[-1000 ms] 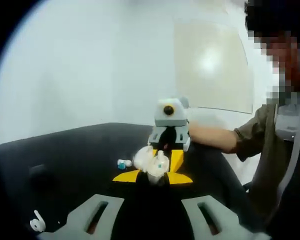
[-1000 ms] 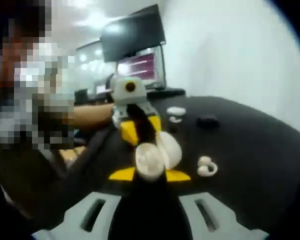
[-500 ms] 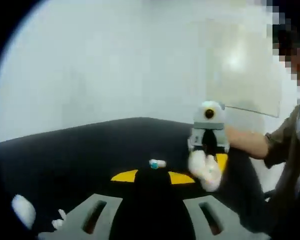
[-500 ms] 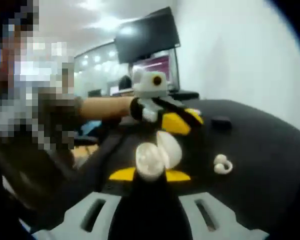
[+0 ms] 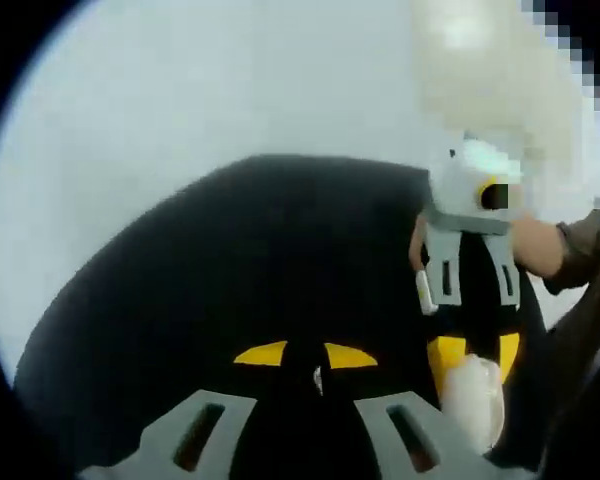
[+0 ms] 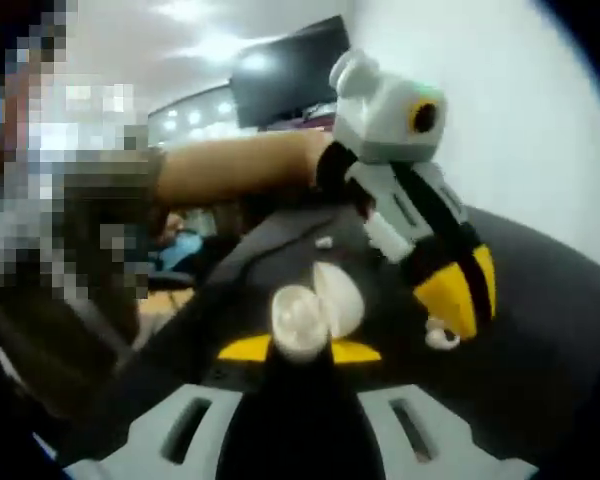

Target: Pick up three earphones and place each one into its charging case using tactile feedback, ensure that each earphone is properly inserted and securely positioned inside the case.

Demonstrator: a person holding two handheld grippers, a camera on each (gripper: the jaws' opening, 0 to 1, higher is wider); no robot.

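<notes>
Right gripper view: nearest the camera, the right gripper (image 6: 298,350) is being seen with its yellow-tipped jaws drawn together on an open white charging case (image 6: 313,310), which is being held above the black table (image 6: 550,330); the case's lid is standing up behind its rounded base. Just beyond, on the right, the left gripper (image 6: 458,300) is being lowered at a slant, its yellow tips hanging directly over a small white earphone (image 6: 442,336) that is lying on the table toward its right edge (contact between tip and earphone cannot be judged, and whether those jaws are apart or together cannot be told here). Behind that gripper, a bare forearm (image 6: 235,170) is being extended from a sleeve at the left. Farthest back, a dark monitor (image 6: 285,72) is being shown against a pale wall.

Left gripper view: closest in, the left gripper (image 5: 317,356) is being held over the bare black table (image 5: 210,270), its yellow tips separated by a narrow dark gap with something small and pale between them, too blurred to name. To the right and a little farther off, the right gripper (image 5: 472,358) is pointing downward with the white charging case (image 5: 473,405) clamped below its yellow tips. Beyond lies the table's far edge, then a pale wall.
</notes>
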